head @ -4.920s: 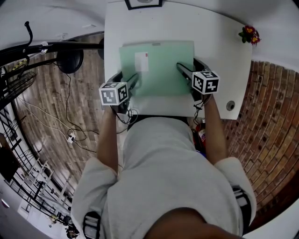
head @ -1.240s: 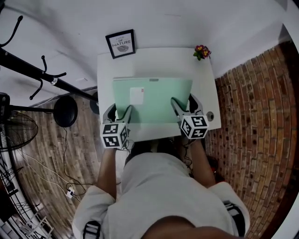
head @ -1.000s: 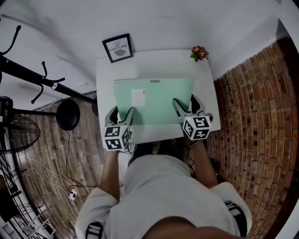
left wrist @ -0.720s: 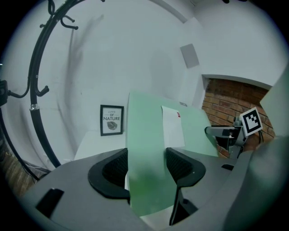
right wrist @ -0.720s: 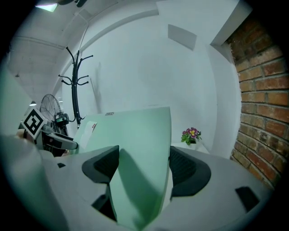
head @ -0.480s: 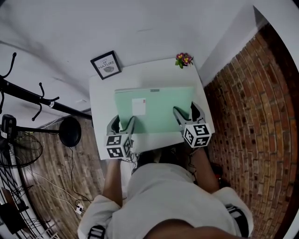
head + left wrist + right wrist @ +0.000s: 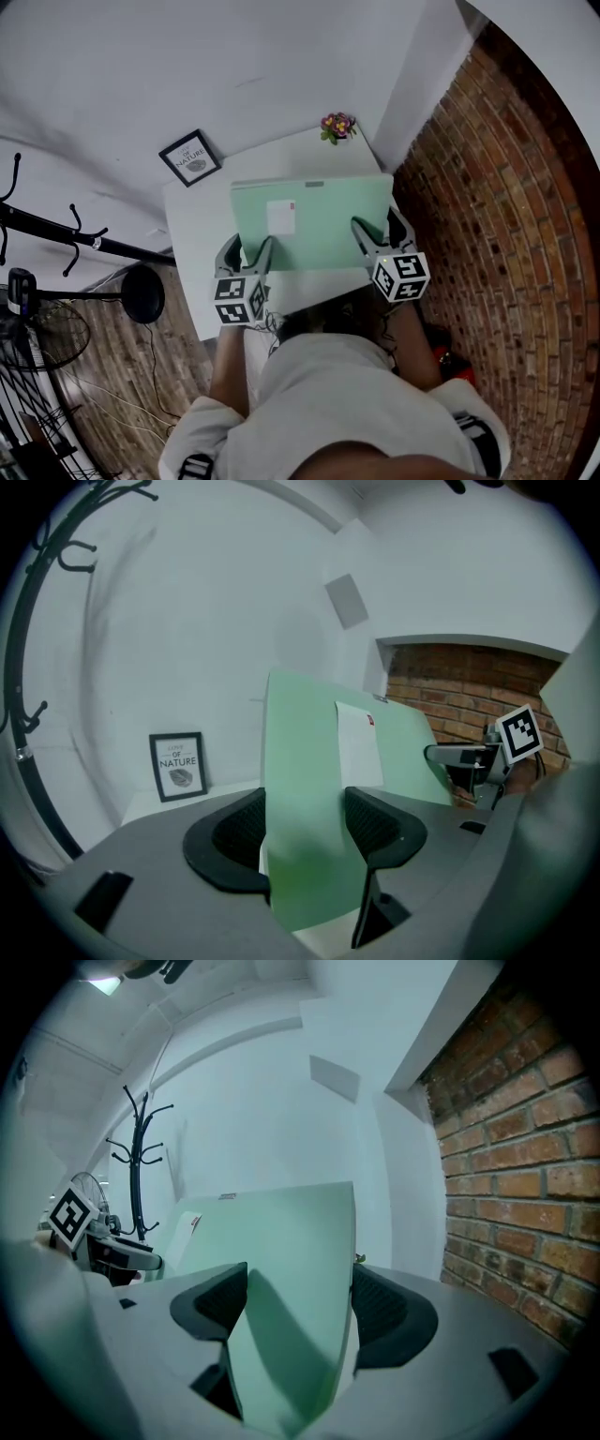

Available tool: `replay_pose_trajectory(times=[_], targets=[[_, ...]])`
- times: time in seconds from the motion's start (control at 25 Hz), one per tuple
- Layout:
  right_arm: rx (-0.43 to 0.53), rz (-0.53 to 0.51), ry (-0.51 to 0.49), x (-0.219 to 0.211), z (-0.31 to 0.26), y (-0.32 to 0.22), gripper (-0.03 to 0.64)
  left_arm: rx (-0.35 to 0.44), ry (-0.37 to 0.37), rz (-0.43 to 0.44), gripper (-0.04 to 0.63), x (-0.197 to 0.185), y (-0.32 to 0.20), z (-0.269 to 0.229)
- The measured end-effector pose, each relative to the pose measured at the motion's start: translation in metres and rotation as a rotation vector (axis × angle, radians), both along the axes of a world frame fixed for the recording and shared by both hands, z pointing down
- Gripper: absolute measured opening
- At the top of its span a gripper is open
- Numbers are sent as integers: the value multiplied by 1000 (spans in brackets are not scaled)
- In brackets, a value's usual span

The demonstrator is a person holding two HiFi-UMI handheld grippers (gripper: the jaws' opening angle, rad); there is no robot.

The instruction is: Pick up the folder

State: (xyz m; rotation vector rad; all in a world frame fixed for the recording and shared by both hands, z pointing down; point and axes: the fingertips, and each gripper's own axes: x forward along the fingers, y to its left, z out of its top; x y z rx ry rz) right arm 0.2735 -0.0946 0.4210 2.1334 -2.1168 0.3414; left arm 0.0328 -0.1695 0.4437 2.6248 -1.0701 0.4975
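— What's around you?
— A framed picture [image 7: 190,157] and flowers [image 7: 337,125] stand at the white table's [image 7: 187,244] far edge. The brick wall [image 7: 506,234] is on your right.
— And your tools?
— Your left gripper [image 7: 247,246] and right gripper [image 7: 378,223] each grip a side of the green folder [image 7: 314,220], jaws wide, holding it above the table.

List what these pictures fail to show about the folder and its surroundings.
- Print on the green folder's white label: too small in the head view, foreshortened in the left gripper view.
- Folder's contents: hidden by its cover, every view.
- Table beneath the folder: covered by it, head view.
- Coat rack: cut off by the left edge, head view.
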Motion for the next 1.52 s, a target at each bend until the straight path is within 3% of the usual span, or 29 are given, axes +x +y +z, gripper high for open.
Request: replay_pose_trajectory(times=[0.76,1.16,1.52], targets=[[147,90,60,50,-64,27,346,144,72,102,270,60,2,-60],[241,83,146,57,-109,31,347,226,161,106,270,70,2,-94],[293,62,175,51,-131,27,347,273,186,96,270,64,1,-113]])
